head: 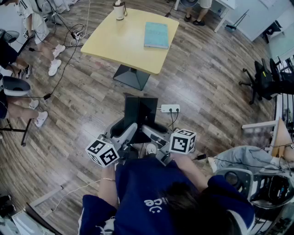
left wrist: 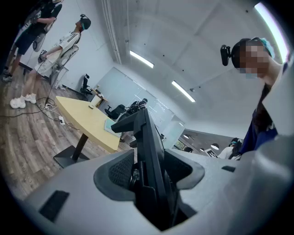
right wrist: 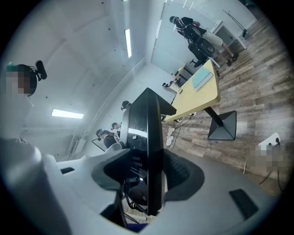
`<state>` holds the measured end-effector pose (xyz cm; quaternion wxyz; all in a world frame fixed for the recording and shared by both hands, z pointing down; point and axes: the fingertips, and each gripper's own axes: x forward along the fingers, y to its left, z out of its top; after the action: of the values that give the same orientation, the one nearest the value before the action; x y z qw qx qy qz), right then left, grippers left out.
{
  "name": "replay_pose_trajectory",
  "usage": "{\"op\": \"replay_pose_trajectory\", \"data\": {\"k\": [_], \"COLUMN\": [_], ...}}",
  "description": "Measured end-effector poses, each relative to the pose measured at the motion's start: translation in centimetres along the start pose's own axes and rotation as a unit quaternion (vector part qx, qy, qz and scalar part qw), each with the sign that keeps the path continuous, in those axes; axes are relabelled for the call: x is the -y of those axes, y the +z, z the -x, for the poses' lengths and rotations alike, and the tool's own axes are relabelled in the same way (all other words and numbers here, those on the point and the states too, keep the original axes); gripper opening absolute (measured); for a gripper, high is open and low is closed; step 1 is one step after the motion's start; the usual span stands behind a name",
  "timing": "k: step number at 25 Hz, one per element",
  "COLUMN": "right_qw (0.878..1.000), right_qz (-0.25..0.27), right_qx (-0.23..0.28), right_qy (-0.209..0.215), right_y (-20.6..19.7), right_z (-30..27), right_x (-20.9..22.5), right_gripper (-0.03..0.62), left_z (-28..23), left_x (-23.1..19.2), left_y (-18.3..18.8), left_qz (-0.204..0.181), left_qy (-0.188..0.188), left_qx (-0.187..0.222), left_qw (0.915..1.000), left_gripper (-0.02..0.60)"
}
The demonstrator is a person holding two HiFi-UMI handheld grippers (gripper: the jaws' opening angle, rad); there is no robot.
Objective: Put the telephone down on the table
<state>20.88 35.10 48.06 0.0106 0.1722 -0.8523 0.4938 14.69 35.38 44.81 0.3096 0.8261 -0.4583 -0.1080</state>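
Observation:
A black telephone (head: 140, 114) is held edge-on above the wooden floor, in front of the person's body and well short of the yellow table (head: 120, 46). My left gripper (head: 127, 133) clamps its left side and my right gripper (head: 153, 134) its right side. In the left gripper view the telephone (left wrist: 148, 147) stands upright between the padded jaws of the left gripper (left wrist: 149, 170), which press on both faces. The right gripper view shows the same: the telephone (right wrist: 148, 137) is pinched in the right gripper (right wrist: 149, 176). Its lower part is hidden by the jaws.
On the table lie a teal book (head: 156, 35) and a white cup (head: 120, 10); its black base (head: 132, 77) sits on the floor. A white power strip (head: 170, 108) with cable lies just ahead. People stand at the left, office chairs (head: 262, 80) at the right.

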Motion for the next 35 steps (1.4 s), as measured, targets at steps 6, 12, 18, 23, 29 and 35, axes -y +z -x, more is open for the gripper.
{"op": "replay_pose_trajectory", "data": {"k": [6, 12, 18, 23, 29, 35], "right_qw": [1.000, 0.999, 0.998, 0.997, 0.996, 0.997], "right_qz": [0.014, 0.025, 0.030, 0.034, 0.023, 0.025], "right_qx": [0.005, 0.018, 0.032, 0.040, 0.042, 0.026], "right_qy": [-0.017, -0.037, -0.054, -0.064, -0.071, -0.068], "right_y": [-0.7, -1.2, -2.4, -3.3, -3.4, -2.3], "right_z": [-0.3, -2.2, -4.9, -6.2, -6.9, -8.5], "right_x": [-1.0, -1.6, -2.4, -2.5, -1.9, -0.5], "right_gripper": [0.227, 0.229, 0.227, 0.225, 0.224, 0.224], "left_z": [1.1, 2.2, 4.0, 5.2, 5.0, 4.0], "left_x": [-0.1, -1.7, -3.9, -5.1, -6.0, -8.0], "left_y": [0.0, 0.4, 1.1, 0.6, 0.4, 0.7], "left_qz": [0.006, 0.011, 0.008, 0.008, 0.012, 0.024], "left_qy": [-0.029, -0.058, -0.091, -0.101, -0.108, -0.094], "left_qx": [-0.018, -0.037, -0.076, -0.104, -0.121, -0.131], "left_qw": [0.9994, 0.9975, 0.9929, 0.9893, 0.9867, 0.9867], "left_gripper": [0.206, 0.206, 0.206, 0.206, 0.206, 0.207]}}
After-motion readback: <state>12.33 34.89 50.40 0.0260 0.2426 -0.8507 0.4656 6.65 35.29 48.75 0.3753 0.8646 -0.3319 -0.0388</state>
